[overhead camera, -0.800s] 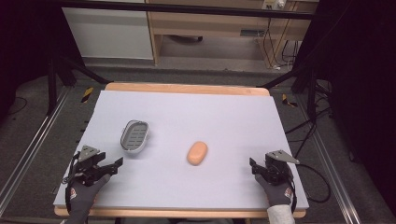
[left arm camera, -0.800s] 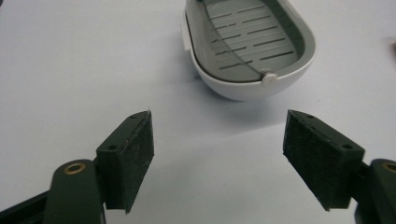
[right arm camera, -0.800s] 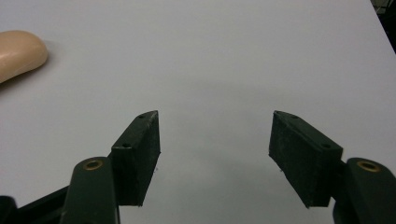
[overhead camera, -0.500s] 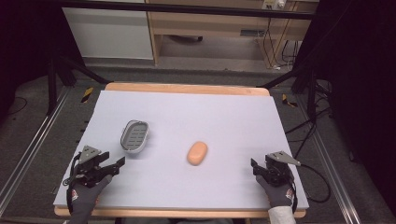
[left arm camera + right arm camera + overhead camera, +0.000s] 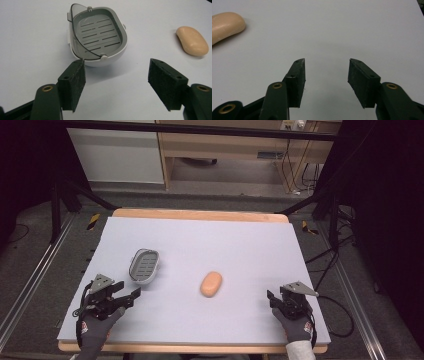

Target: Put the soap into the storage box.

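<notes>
Soap bar (image 5: 211, 284) lying flat near the centre of the white table (image 5: 240, 240), long axis running front to back with the far end tipped slightly right. Grey slotted soap dish (image 5: 144, 266) to its left, similarly aligned. Left gripper (image 5: 116, 75) and right gripper (image 5: 326, 72): jaws apart, holding nothing.

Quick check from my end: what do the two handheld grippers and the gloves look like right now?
Both grippers, left gripper and right gripper, are black, each with a grey three-cornered plate on top and a trailing black cable. Close up, the jaws carry flat, dark, rough-textured pads and brass-coloured rivets. The person wears dark grey gloves with a red cuff trim; a light grey sleeve shows on the right.
</notes>
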Available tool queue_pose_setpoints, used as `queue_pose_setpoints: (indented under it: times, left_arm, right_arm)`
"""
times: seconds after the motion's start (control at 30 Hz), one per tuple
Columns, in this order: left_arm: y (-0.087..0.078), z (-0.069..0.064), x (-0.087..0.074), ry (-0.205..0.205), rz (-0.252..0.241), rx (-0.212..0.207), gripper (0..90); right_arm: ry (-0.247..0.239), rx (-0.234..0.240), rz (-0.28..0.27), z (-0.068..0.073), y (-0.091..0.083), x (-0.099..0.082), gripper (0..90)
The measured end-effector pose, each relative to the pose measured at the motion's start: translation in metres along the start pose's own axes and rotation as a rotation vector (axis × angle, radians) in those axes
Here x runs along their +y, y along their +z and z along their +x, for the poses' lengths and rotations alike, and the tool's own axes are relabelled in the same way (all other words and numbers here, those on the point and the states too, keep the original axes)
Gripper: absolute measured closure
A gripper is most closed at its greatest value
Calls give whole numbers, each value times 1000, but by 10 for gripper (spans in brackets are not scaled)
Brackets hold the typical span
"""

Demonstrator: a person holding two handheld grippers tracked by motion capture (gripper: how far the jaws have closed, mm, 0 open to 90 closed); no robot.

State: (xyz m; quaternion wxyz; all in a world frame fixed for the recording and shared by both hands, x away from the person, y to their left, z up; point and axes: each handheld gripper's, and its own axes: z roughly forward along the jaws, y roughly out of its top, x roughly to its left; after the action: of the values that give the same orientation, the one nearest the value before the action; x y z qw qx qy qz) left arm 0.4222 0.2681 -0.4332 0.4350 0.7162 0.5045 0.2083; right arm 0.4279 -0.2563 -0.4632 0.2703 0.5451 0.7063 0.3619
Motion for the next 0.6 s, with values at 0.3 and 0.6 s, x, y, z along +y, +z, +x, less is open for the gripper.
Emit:
queue_pose_setpoints:
  times: [0.3,0.6]
  left_arm:
    - [-1,-11,21,15,-30,-14,311]
    - [6,-27,45,46,-49,-35,316]
  right_arm:
    - [-7,-7,2,1,0,2,577]
    - [-15,4,4,3,0,3,584]
